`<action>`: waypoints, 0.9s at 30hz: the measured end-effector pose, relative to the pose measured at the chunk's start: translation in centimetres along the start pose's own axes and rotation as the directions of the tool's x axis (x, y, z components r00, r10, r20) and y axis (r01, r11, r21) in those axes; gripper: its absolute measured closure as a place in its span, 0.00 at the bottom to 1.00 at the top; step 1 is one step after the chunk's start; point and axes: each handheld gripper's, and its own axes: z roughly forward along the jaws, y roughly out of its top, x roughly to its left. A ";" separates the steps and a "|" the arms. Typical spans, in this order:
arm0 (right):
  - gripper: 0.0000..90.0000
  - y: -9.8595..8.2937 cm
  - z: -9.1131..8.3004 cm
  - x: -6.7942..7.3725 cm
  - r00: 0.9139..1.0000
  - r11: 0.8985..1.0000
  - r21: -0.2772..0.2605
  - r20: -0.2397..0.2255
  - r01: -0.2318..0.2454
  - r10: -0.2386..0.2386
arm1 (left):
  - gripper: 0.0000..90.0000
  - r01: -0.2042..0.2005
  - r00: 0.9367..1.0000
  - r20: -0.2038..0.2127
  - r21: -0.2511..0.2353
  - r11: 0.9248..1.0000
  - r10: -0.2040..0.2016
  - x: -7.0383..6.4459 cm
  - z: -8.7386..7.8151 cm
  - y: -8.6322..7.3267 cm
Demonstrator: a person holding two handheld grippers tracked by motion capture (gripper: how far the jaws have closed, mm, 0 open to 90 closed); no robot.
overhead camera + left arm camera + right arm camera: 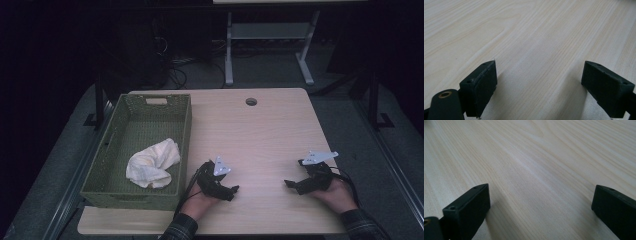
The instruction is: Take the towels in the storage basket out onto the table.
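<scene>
Looks pretty much done to me: the cloth [152, 163] is already lying crumpled in the green basket [184, 131], and both tongs, left gripper [231, 191] and right gripper [290, 183], rest low over the bare table [260, 130], jaws spread, pinching nothing.

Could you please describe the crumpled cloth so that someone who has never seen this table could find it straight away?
Start at the light wooden table and look to its left side, where a green woven basket with cut-out handles sits. The cloth lies crumpled inside, toward the basket's near end. It is cream-white and soft, the basket's sole content, unlike the black left gripper and right gripper resting on bare wood.
</scene>
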 end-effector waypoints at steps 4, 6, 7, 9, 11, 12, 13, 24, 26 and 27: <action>0.02 0.0 0.0 0.0 1.000 1.000 -0.001 -0.001 -0.004 0.004 | 0.14 0.000 1.000 0.000 0.012 1.000 0.000 0.0 0.1 0.2; 0.02 0.0 0.0 0.0 1.000 1.000 0.000 -0.001 -0.005 0.005 | 0.14 0.001 1.000 0.001 0.018 1.000 -0.001 0.0 0.1 0.3; 0.02 0.0 0.0 0.0 1.000 1.000 0.001 0.001 -0.002 0.002 | 0.14 -0.001 1.000 0.000 0.034 0.999 0.001 0.0 0.1 0.5; 0.02 0.0 0.0 0.0 1.000 1.000 0.001 0.001 -0.001 0.001 | 0.14 -0.002 1.000 0.001 0.048 0.999 0.002 0.1 0.2 0.8; 0.02 0.0 0.0 0.0 1.000 1.000 0.000 0.001 0.000 0.000 | 0.14 -0.009 1.000 0.004 0.057 0.998 0.008 0.1 0.3 1.0; 0.02 0.0 0.0 0.0 1.000 1.000 0.000 0.001 0.001 -0.001 | 0.14 -0.004 1.000 0.006 0.062 0.998 0.004 0.1 0.3 1.0; 0.02 0.0 0.0 0.0 1.000 1.000 0.000 0.000 -0.001 0.001 | 0.14 -0.004 1.000 0.006 0.062 0.998 0.004 0.1 0.3 1.0; 0.02 0.0 0.0 0.0 1.000 1.000 0.001 0.003 -0.002 0.002 | 0.15 -0.001 1.000 -0.009 0.080 0.997 0.002 0.0 -0.5 1.8; 0.02 0.0 0.0 0.0 1.000 1.000 0.001 0.002 -0.003 0.003 | 0.15 0.016 1.000 -0.005 0.074 0.997 -0.016 0.2 -0.8 2.0; 0.02 0.0 0.0 0.0 1.000 1.000 0.001 0.003 -0.001 0.001 | 0.15 0.024 1.000 -0.006 0.069 0.997 -0.023 0.2 -0.9 2.0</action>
